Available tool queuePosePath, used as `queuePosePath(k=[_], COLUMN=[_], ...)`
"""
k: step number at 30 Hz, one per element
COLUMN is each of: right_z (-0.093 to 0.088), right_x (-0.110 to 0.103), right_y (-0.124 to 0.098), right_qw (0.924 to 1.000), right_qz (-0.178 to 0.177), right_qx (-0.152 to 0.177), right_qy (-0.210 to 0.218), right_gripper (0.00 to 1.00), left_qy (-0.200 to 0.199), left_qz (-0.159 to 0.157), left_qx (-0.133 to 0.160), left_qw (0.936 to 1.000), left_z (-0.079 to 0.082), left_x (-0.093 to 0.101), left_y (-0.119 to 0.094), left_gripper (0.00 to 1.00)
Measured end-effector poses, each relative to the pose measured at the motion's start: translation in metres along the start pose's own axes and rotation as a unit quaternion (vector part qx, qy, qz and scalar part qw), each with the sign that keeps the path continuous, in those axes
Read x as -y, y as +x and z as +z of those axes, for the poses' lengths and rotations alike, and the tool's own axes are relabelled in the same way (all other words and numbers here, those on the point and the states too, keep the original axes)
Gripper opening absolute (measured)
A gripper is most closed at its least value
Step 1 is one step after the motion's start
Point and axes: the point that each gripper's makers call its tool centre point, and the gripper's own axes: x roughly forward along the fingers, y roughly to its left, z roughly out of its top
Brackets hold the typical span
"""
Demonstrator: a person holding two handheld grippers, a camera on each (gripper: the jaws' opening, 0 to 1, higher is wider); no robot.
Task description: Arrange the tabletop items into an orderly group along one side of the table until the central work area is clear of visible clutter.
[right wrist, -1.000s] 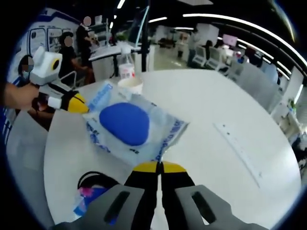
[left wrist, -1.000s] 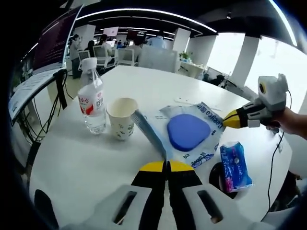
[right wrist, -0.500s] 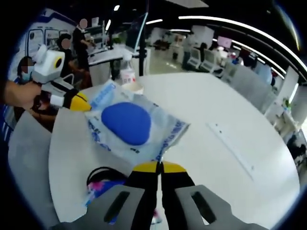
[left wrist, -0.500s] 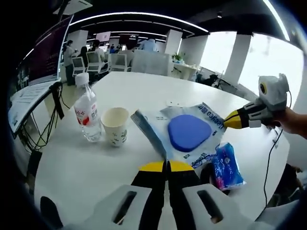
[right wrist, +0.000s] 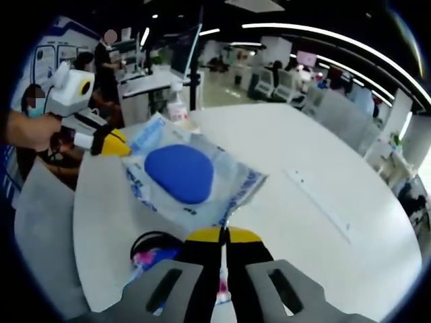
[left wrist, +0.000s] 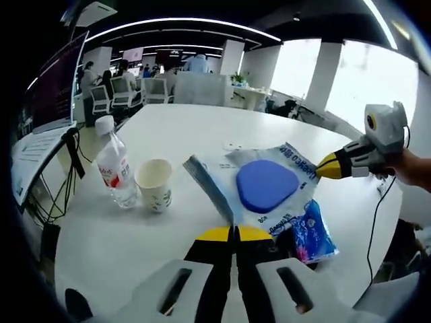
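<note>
A clear plastic package (left wrist: pixel 259 185) with a blue oval pad inside hangs stretched above the round white table (left wrist: pixel 202 128). My left gripper (left wrist: pixel 234 231) is shut on its near corner. At the far right my right gripper (left wrist: pixel 319 168), held by a hand, pinches the opposite corner. In the right gripper view the package (right wrist: pixel 185 176) spans from my shut right gripper (right wrist: pixel 223 233) to the left gripper (right wrist: pixel 124 143) at the left. A water bottle (left wrist: pixel 112 165) and a paper cup (left wrist: pixel 154 185) stand upright on the table. A blue and pink tissue pack (left wrist: pixel 308 232) lies under the package.
A black cable coil (right wrist: pixel 152 239) lies by the tissue pack (right wrist: pixel 144 261) near the table's edge. A thin white strip (right wrist: pixel 316 202) rests on the open part of the table. Desks, chairs, monitors and people stand beyond the table.
Both grippers have risen with the package still stretched between them; the table, bottle and cup look smaller and farther below. Both grips are unchanged.
</note>
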Motion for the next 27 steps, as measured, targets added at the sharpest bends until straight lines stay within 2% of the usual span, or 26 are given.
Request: queuePosePath(k=[10, 15, 27], right_z=[-0.004, -0.005, -0.002], right_x=[0.003, 0.003, -0.002], right_y=[-0.008, -0.007, 0.004], right_qw=[0.9995, 0.9991, 0.9981], right_qz=[-0.021, -0.030, -0.042], right_qx=[-0.006, -0.011, -0.019], right_qy=[0.022, 0.027, 0.041], right_gripper=[0.00, 0.00, 0.00], left_qy=[0.023, 0.028, 0.036], left_qz=[-0.024, -0.034, -0.051], left_qx=[-0.008, -0.013, -0.021], left_qw=[0.9994, 0.9989, 0.9978], left_z=[0.011, 0.011, 0.010], left_x=[0.002, 0.001, -0.014], left_y=[0.009, 0.013, 0.018], left_gripper=[0.00, 0.00, 0.00])
